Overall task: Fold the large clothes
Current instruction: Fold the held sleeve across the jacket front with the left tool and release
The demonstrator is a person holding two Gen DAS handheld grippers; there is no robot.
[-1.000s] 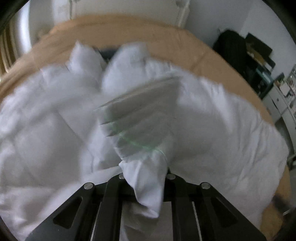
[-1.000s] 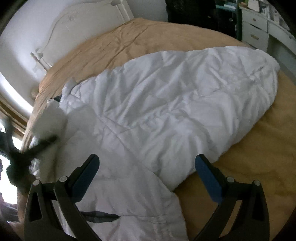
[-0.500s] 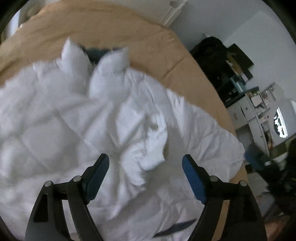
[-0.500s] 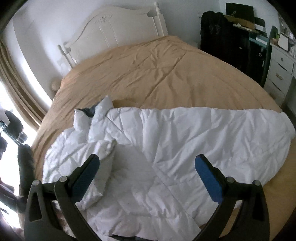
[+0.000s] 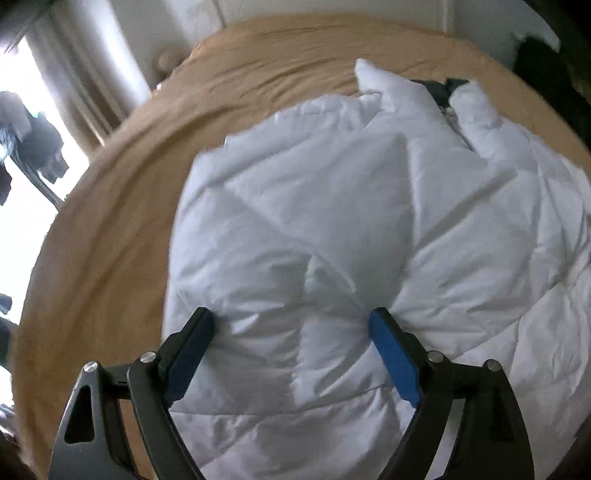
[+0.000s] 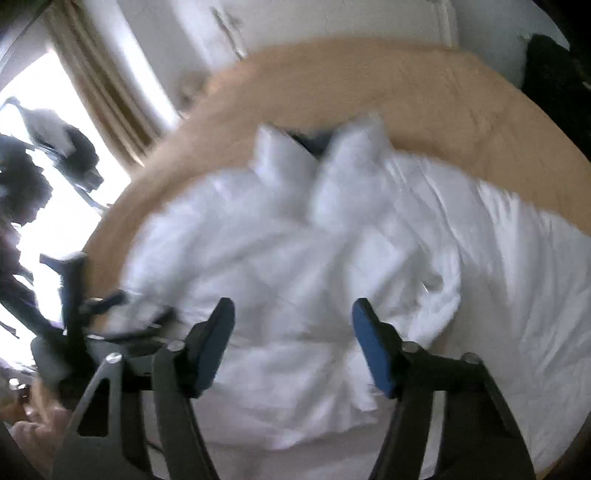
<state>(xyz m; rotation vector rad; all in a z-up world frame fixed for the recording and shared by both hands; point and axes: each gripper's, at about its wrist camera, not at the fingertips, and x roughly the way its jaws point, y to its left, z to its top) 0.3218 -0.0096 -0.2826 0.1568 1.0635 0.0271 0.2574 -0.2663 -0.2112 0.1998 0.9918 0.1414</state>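
Observation:
A large white quilted coat (image 5: 314,206) lies spread on the tan bed cover (image 5: 110,221). Its collar end with dark lining (image 5: 439,88) points toward the headboard. My left gripper (image 5: 290,315) hovers over the coat's near left part; its jaws are opening, and only the puffy fabric below shows between the blue pads (image 5: 391,354). In the right wrist view the coat (image 6: 332,258) is blurred. My right gripper (image 6: 292,305) hangs over it with jaws closing, pads apart and not pressing the cloth. A dark blurred gripper shape (image 6: 72,284) shows at the left edge.
A bright window with beige curtains (image 6: 99,85) is at the left, with dark items (image 5: 40,144) hanging in front of it. The white headboard (image 6: 332,18) is at the back. Dark clothes (image 5: 546,66) are at the far right. A hand (image 6: 33,417) shows at the bottom left.
My left gripper let go of the white fabric fold it was holding and opened wide. Both views swung toward the window side of the bed. The right jaws have narrowed.

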